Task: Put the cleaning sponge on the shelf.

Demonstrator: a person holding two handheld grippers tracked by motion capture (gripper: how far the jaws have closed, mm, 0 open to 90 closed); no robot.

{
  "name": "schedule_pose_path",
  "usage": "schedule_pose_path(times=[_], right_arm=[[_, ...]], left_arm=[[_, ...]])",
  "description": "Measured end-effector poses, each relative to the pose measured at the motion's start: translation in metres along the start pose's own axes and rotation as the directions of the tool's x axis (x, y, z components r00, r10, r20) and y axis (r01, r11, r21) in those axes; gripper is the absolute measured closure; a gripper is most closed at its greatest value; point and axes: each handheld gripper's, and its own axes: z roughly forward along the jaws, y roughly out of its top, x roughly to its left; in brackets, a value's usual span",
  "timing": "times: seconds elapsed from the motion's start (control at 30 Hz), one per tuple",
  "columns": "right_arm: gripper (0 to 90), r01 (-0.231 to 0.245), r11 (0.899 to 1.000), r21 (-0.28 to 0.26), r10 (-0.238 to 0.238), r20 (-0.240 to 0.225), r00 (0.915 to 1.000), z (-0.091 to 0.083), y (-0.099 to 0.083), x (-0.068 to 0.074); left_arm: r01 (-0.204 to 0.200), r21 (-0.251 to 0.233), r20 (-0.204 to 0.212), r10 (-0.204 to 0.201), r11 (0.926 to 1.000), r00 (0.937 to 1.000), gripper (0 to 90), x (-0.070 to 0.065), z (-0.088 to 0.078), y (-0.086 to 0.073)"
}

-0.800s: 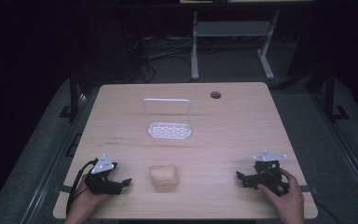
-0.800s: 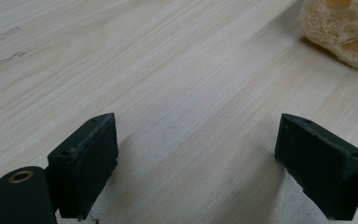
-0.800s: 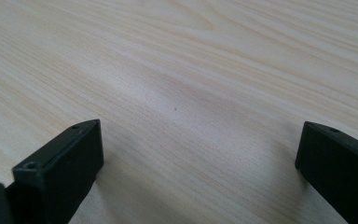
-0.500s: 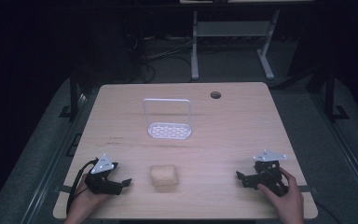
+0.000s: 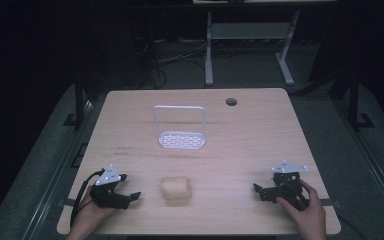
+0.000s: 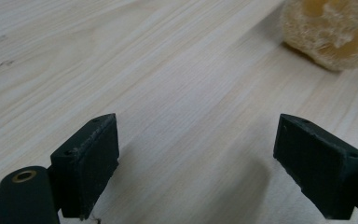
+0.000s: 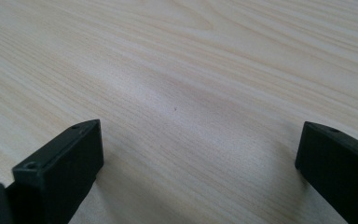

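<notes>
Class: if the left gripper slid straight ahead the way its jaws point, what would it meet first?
Probably the sponge: the left gripper points at it, jaws open, with bare table between.

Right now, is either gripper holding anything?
No. Both the left gripper and the right gripper have open jaws with bare table between them. The sponge lies untouched.

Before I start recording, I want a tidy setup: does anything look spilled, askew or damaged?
Nothing stands out. The loofah sponge lies flat near the front edge, the white rack stands upright mid-table, and the wooden table shows no spill, just faint marks.
</notes>
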Motion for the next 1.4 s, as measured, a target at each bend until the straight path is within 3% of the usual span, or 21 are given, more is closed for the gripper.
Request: schedule_pose_path(times=[0.9,1.4], right_arm=[[0.7,0.0,1.0,0.0,0.0,0.0,1.0,0.0,0.0,0.0],[0.7,0.0,1.0,0.0,0.0,0.0,1.0,0.0,0.0,0.0]], left_arm=[[-0.055,-0.026,0.063,0.057,0.9981,0.9964,13.7,-0.019,-0.001,0.012],[-0.112,-0.028,0.122,0.114,0.9933,0.9859,13.7,-0.036,0.005,0.02]])
